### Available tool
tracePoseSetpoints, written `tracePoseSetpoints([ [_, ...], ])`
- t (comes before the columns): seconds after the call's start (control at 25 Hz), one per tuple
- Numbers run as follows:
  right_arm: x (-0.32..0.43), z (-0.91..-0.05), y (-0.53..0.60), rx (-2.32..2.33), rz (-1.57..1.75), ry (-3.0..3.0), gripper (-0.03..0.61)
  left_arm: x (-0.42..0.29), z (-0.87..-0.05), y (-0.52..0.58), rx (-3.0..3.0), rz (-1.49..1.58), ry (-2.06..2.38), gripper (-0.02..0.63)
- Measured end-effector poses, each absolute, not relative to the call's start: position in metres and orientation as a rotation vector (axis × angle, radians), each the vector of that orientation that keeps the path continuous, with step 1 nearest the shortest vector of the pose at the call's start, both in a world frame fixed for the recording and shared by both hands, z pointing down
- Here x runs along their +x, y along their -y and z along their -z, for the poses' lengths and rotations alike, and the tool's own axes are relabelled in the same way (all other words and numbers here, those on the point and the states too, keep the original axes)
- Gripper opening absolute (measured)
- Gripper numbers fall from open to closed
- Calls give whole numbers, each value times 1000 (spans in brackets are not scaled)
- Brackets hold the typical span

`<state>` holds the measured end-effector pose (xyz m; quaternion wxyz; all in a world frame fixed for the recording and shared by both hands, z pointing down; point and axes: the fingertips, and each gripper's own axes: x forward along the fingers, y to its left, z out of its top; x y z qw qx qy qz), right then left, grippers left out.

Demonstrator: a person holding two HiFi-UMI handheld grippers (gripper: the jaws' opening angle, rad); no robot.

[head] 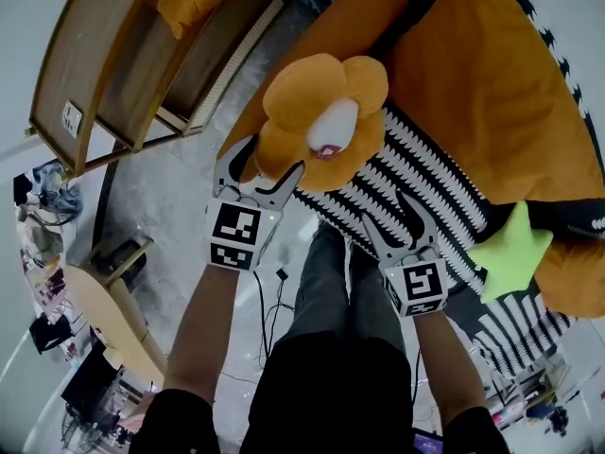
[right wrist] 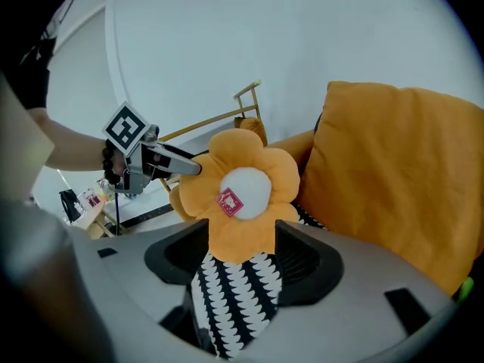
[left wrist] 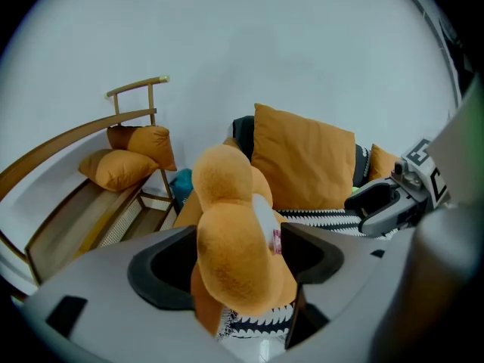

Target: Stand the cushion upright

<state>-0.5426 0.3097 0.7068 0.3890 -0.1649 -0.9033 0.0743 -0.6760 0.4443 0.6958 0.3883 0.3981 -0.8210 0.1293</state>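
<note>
Two grippers are meeting at an orange flower-shaped cushion point(head: 321, 121). The left gripper point(head: 269, 164) is straddling one of its lower petals, its jaws standing wide and not clamping the plush. The cushion is standing upright on a black-and-white patterned blanket point(head: 444, 187), turning its white centre toward the right gripper point(head: 383, 206). That gripper is hovering just beside it over the blanket, its jaws apart and gripping nothing. A large orange pillow point(right wrist: 393, 172) is leaning behind.

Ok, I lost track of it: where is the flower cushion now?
Head view centre: the flower cushion stands on the striped throw, near its front edge, one petal between the jaws of the left claw.
</note>
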Motion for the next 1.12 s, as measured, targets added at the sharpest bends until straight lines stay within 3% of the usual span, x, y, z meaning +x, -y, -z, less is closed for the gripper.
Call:
tracePoseSetpoints([
  [0.32, -562, -653, -307, -400, -176, 2406, 285, -679, -646, -432, 1065, -236, 2148, 365],
  [0.64, -570, -559, -262, -245, -190, 2553, 285, -675, -546, -381, 1240, -168, 2182, 365],
  [1.12, -484, -475, -180, 147, -283, 2717, 284, -588, -488, -278, 1595, -188, 1977, 364],
])
